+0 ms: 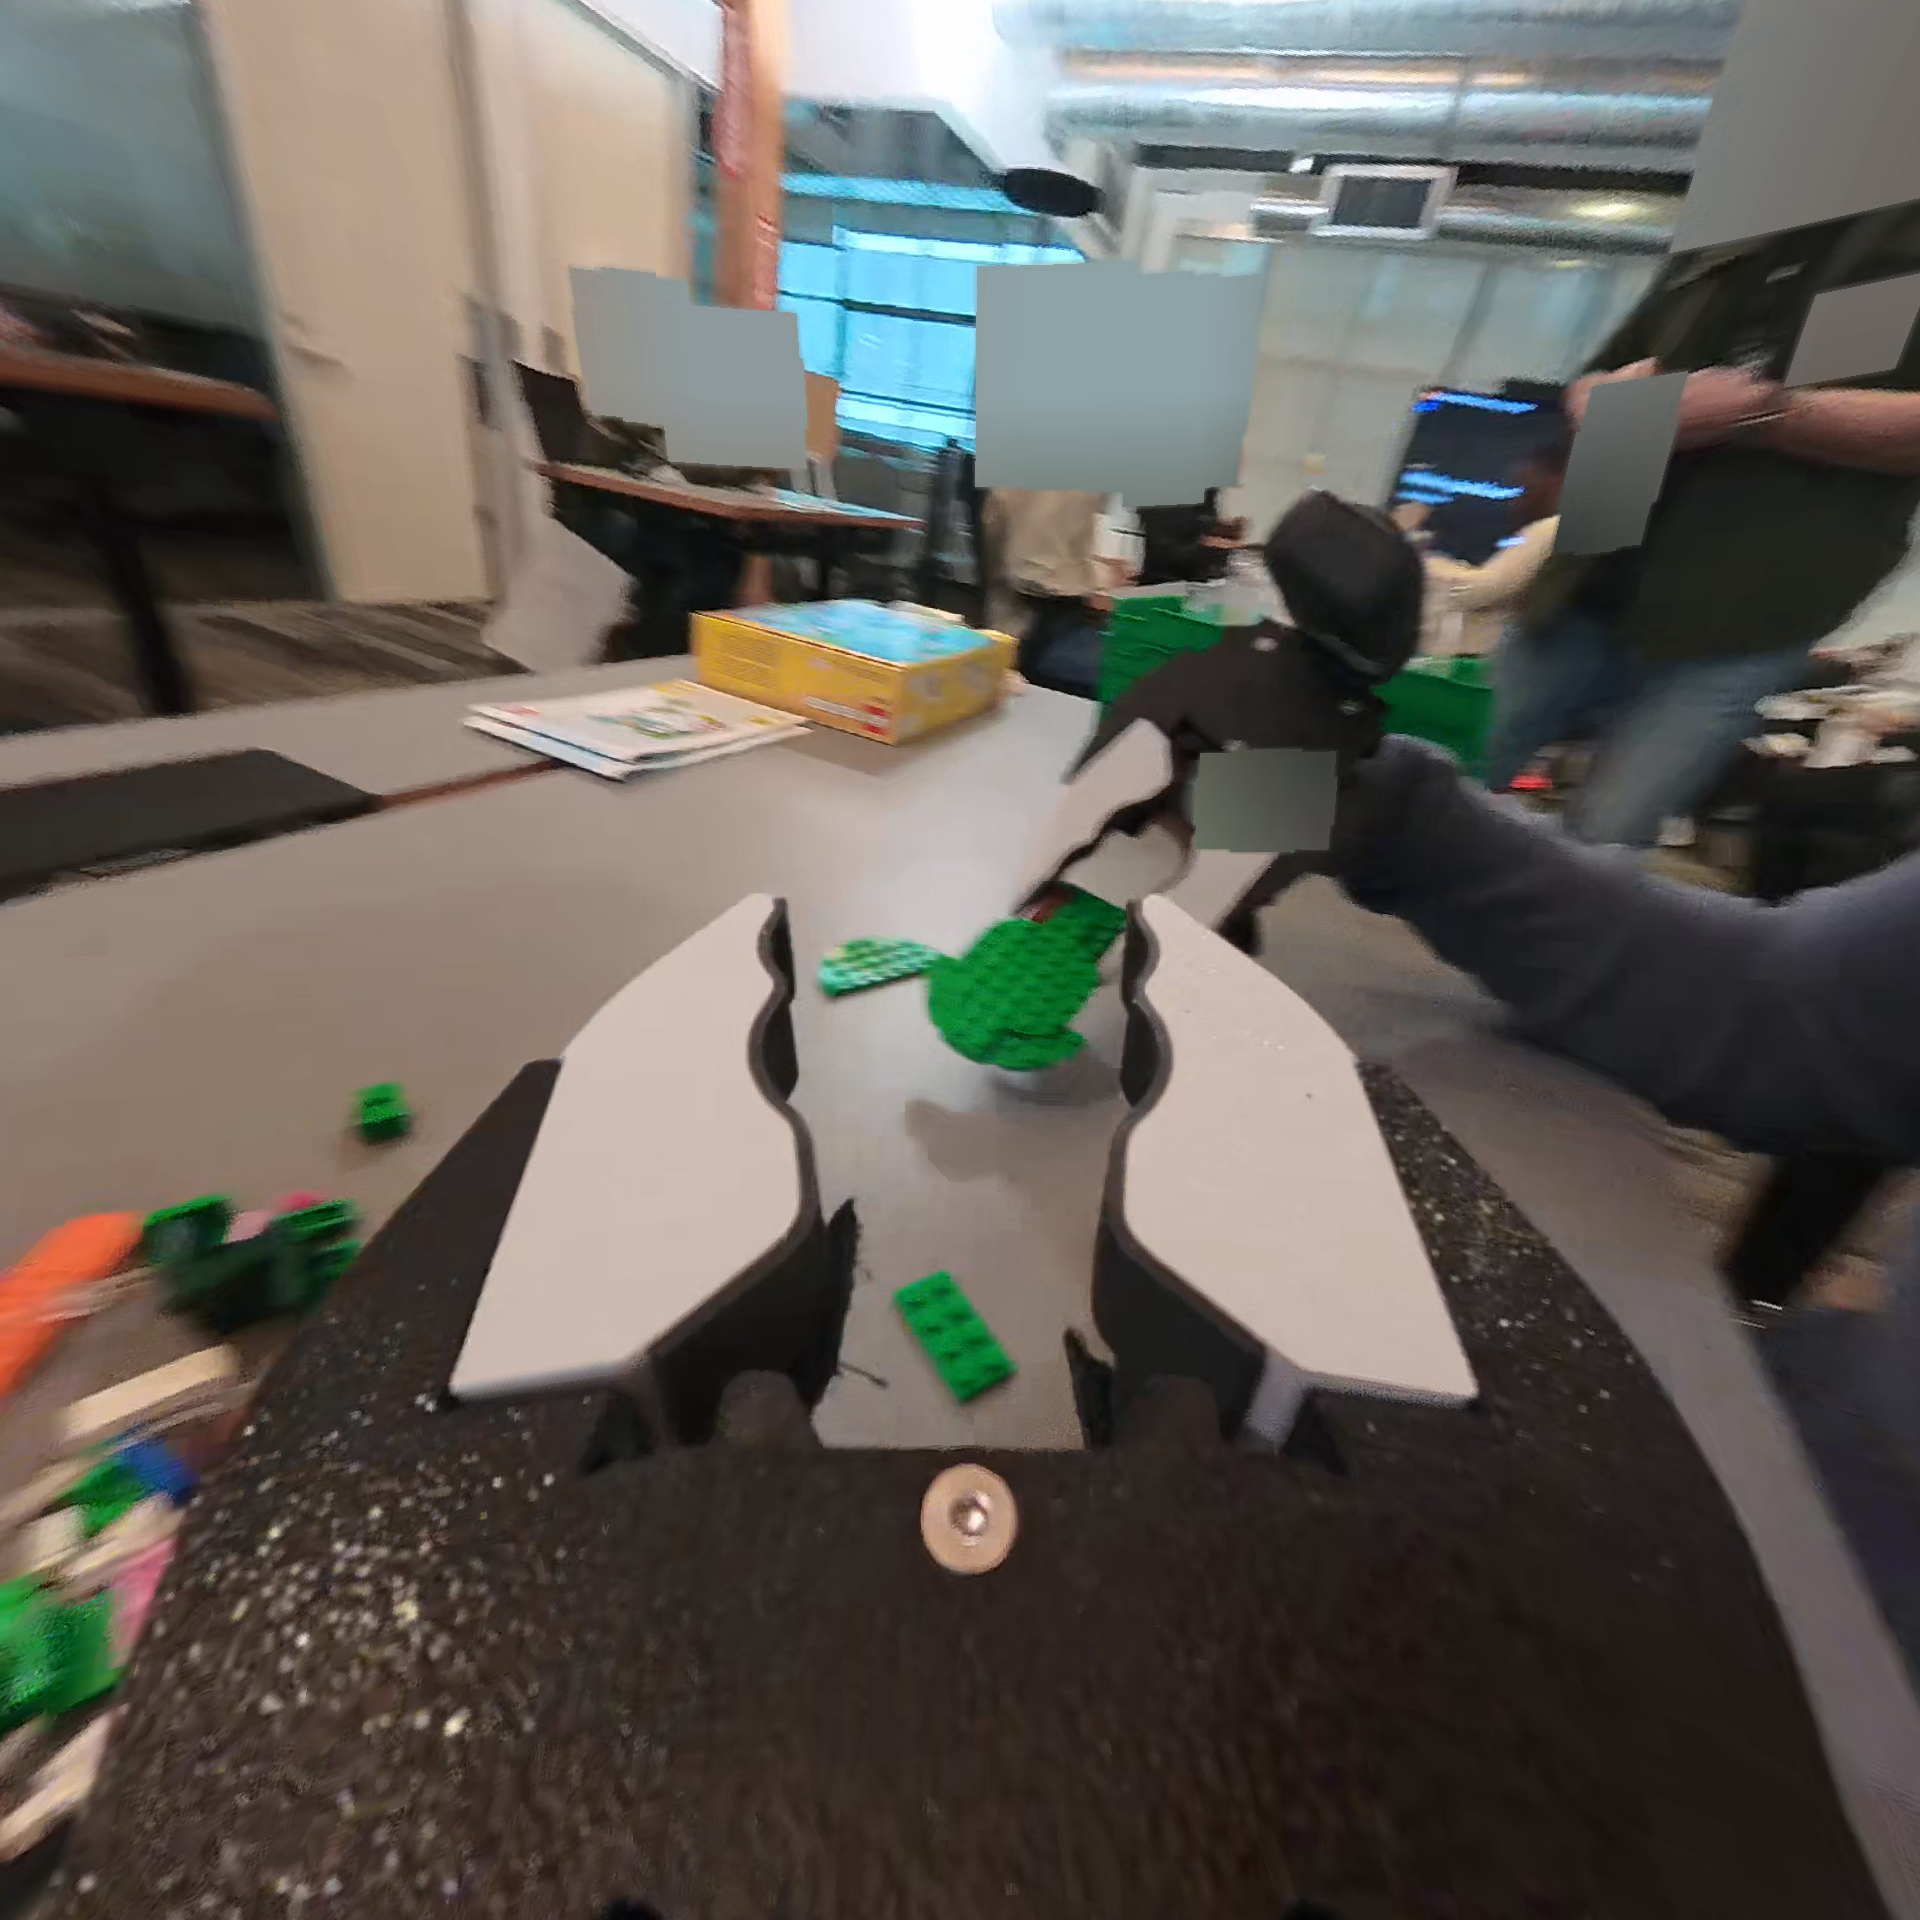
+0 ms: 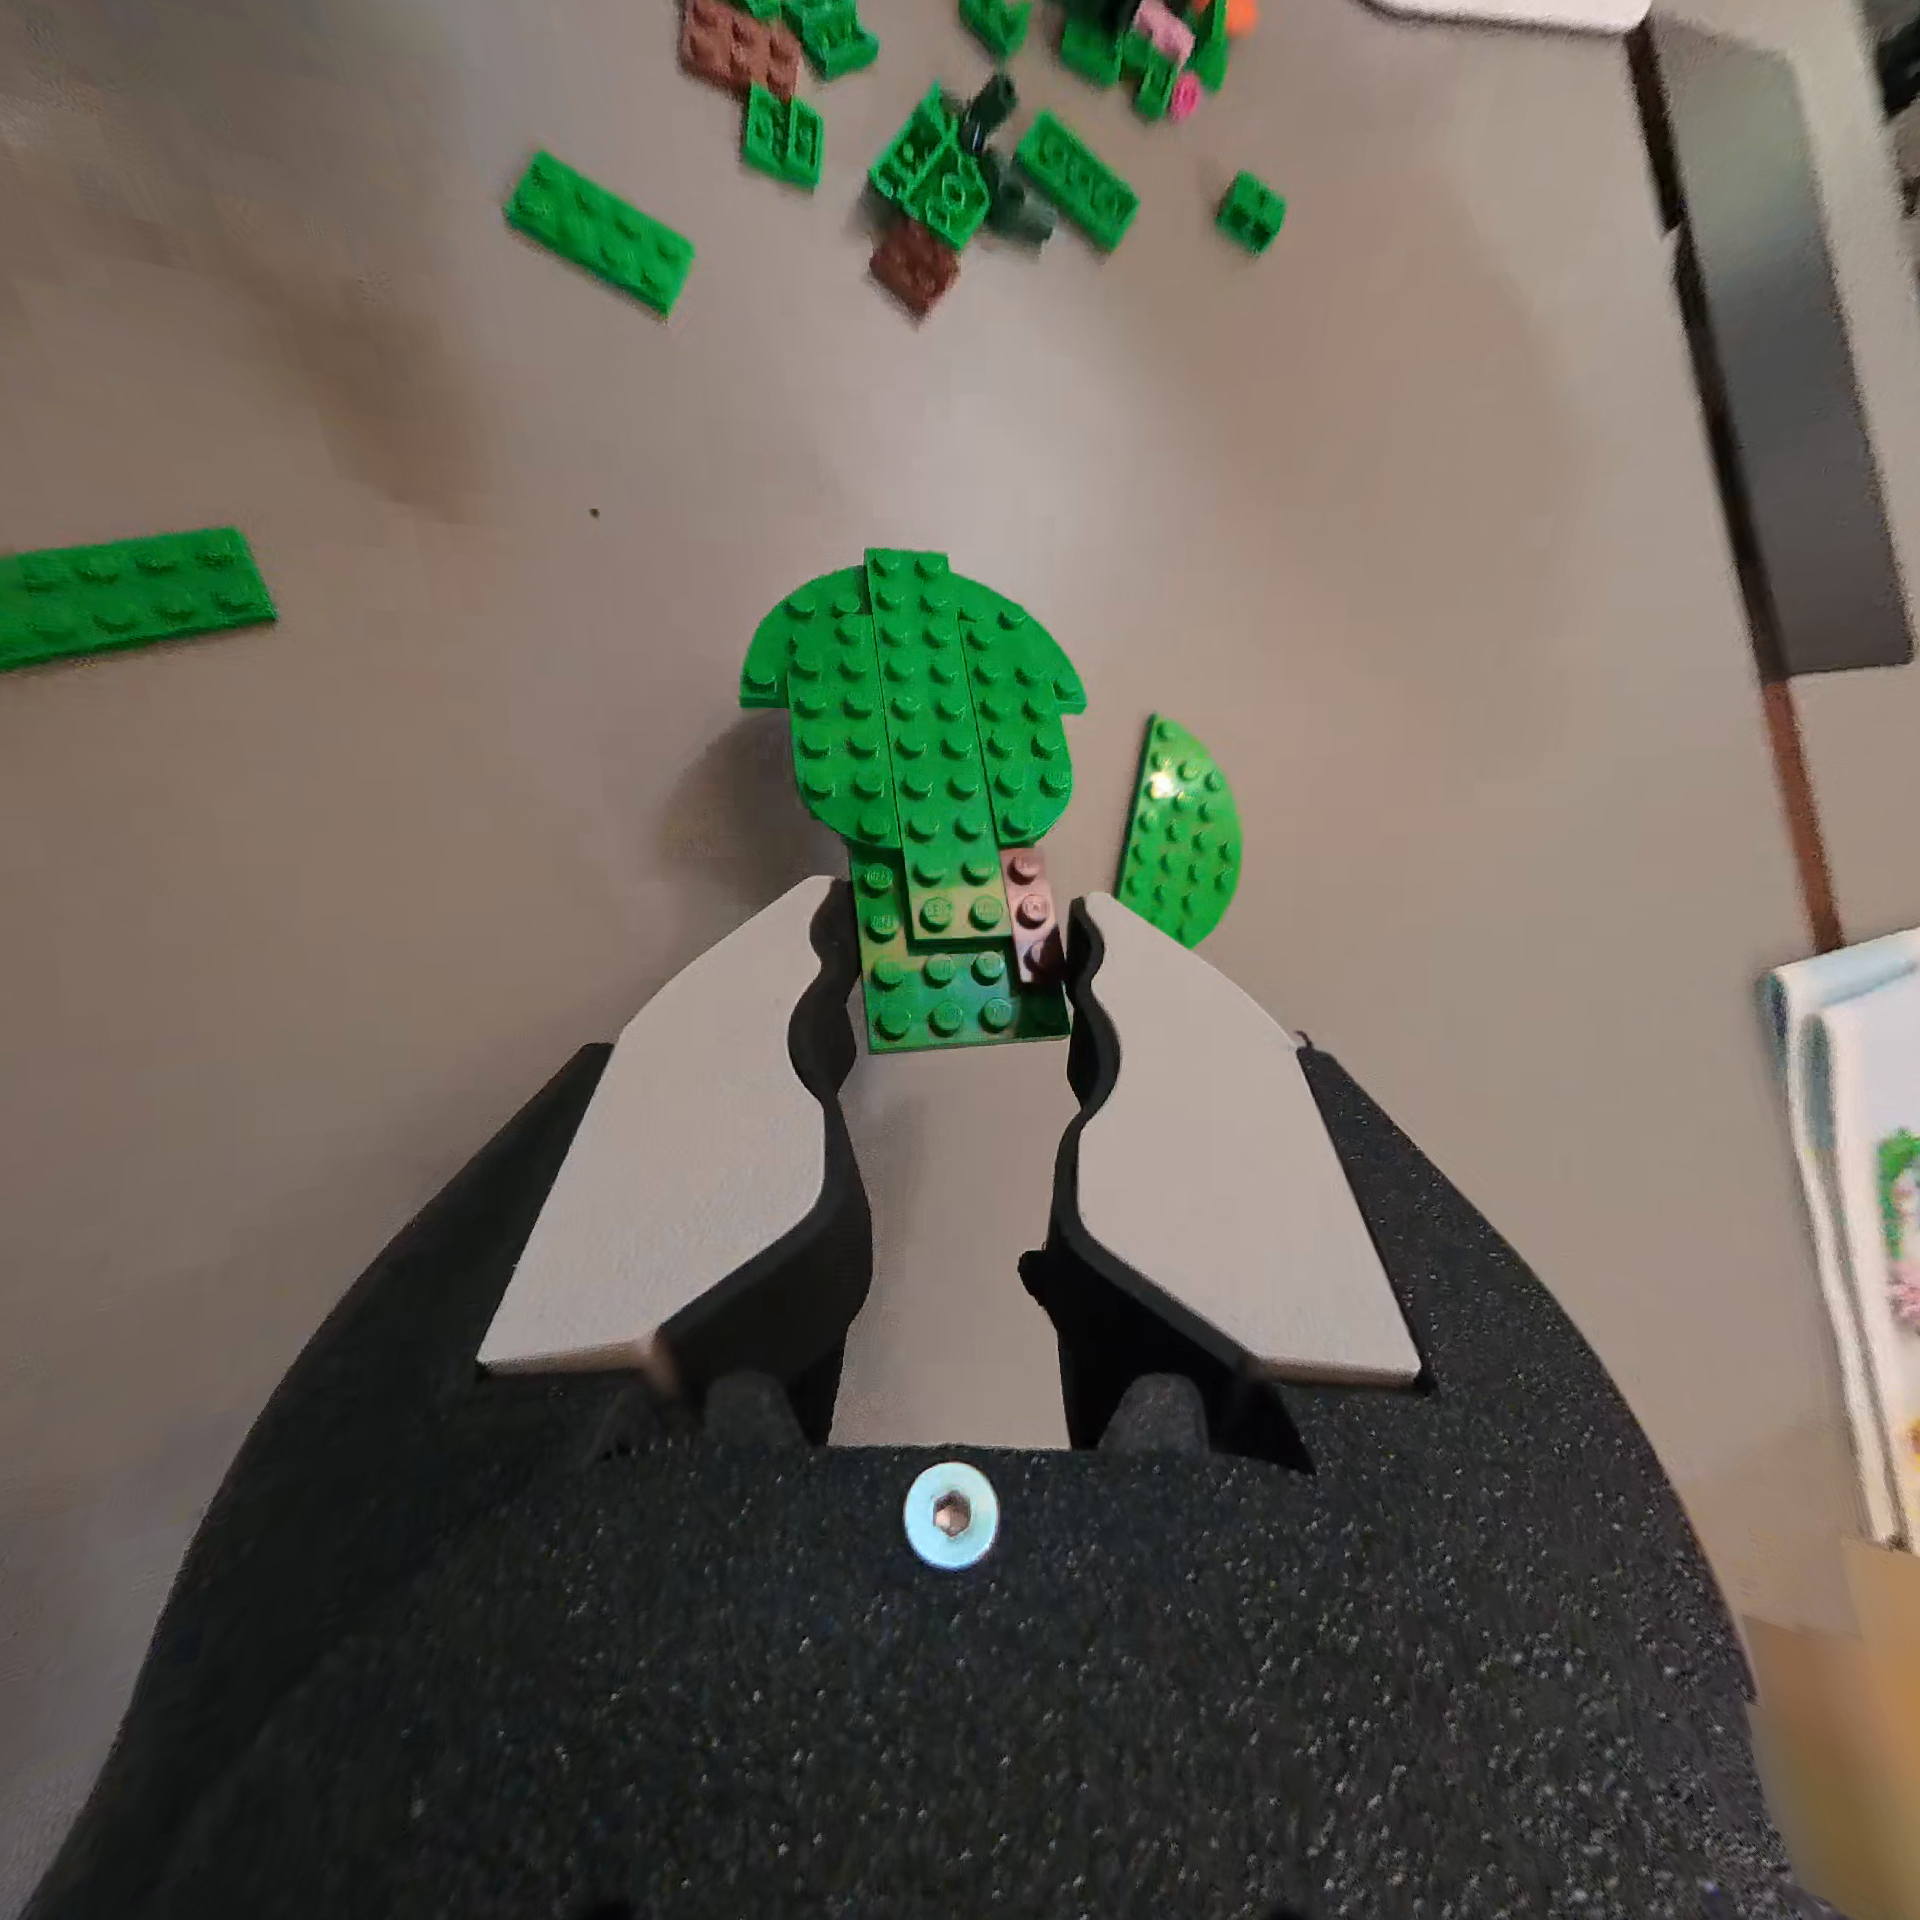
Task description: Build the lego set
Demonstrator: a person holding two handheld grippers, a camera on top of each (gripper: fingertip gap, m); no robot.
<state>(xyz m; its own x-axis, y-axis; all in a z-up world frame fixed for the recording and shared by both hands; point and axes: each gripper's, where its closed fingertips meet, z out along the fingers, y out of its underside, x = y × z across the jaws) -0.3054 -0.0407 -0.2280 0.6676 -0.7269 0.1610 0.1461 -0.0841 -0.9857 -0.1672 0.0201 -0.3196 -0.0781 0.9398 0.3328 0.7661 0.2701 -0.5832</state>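
Left wrist view: the left claw point(image 1: 956, 935) hangs over the grey surface point(image 1: 312, 966) with its two fingers spread apart and nothing between them. A small green plate point(image 1: 953, 1334) lies flat on the surface in the gap near the finger bases. Farther ahead, the right claw point(image 1: 1081, 883) comes in from the right, held by a hand in a dark sleeve point(image 1: 1621, 956), and grips one end of the green plate assembly point(image 1: 1013, 987), whose rounded far end tilts down toward the surface. A half-round green plate point(image 1: 873, 964) lies just beside the assembly. A single green brick point(image 1: 382, 1112) sits alone to the left, and a blurred heap of loose pieces point(image 1: 135, 1351) fills the lower left edge. A yellow box point(image 1: 852, 670) and a booklet point(image 1: 634, 727) rest at the far side of the surface.

Right wrist view: the right claw point(image 2: 951, 940) is clamped on the near end of the green plate assembly point(image 2: 914, 748), one finger at its green edge and the other against a brown piece point(image 2: 1034, 914) on its side. The half-round green plate point(image 2: 1179, 831) lies on the surface point(image 2: 416, 831) just to the right. A long green plate point(image 2: 125, 597) lies at the left edge, another point(image 2: 597, 231) farther up, and the loose pieces point(image 2: 966, 166) lie scattered at the top. Booklet pages point(image 2: 1860, 1195) show at the right edge.
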